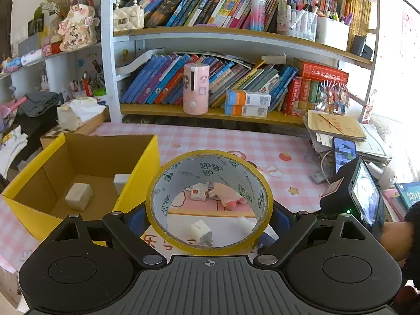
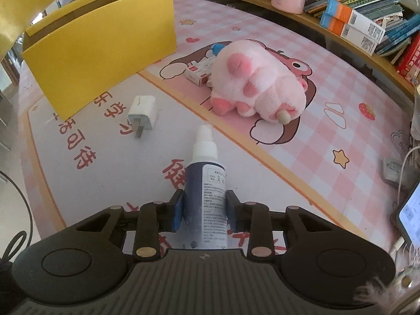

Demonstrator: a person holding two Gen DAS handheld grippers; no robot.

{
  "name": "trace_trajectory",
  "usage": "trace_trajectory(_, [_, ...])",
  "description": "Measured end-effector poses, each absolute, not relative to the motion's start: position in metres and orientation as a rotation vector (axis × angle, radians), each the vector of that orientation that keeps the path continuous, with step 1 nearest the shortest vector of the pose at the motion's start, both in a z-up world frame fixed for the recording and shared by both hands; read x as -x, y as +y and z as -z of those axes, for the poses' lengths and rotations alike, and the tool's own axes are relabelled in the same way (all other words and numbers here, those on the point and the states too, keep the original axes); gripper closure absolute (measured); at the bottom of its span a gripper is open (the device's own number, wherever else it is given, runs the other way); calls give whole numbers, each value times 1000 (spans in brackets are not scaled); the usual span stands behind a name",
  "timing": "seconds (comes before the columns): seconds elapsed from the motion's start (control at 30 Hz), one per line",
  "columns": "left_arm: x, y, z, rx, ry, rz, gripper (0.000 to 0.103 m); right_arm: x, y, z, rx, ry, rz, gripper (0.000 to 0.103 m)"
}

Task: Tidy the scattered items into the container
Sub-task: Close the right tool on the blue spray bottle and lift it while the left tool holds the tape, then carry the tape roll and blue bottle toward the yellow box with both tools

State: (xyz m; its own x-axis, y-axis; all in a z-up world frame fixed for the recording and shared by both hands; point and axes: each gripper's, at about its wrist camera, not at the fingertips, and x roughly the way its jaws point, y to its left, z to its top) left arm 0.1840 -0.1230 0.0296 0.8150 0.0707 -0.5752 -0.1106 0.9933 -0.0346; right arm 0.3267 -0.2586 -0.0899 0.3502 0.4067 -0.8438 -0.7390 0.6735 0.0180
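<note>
Left wrist view: the left gripper [image 1: 210, 210] has its jaws spread wide and clamped on a tape roll [image 1: 210, 204], held upright between the blue pads so you look straight through its core. Left of the jaws sits the yellow box [image 1: 136, 173], open at the top, with a pale block [image 1: 78, 196] on its floor and a second white piece [image 1: 121, 180] against its far wall. Through the ring, ahead of the jaws, a white plug [image 1: 201, 232] lies on the counter [image 1: 262, 141], and farther on a small carton [image 1: 199, 191] and a pink plush [image 1: 228, 197]. At the right edge, a hand [image 1: 396, 239]. Right wrist view: the right gripper [image 2: 204, 207] has its jaws drawn in narrow, pinching a dark spray bottle [image 2: 204, 191] at its body, white nozzle pointing forward away from the jaws. Ahead and left, the plug [image 2: 143, 114] rests on the counter [image 2: 262, 157], well apart from the bottle. Beyond it, the box [image 2: 99, 50]. Ahead and right, the plush [image 2: 257, 81] lies beside the carton [image 2: 199, 72].
</note>
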Motion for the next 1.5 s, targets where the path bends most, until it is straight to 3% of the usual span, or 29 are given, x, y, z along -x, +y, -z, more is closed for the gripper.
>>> trace_trajectory(0.93, [-178, -121, -28, 75, 590, 70, 12, -275, -292, 43, 127, 915, -550, 72])
trace_trajectory(1.5, [-99, -57, -27, 82, 555, 245, 12, -154, -246, 7, 67, 844, -318, 72])
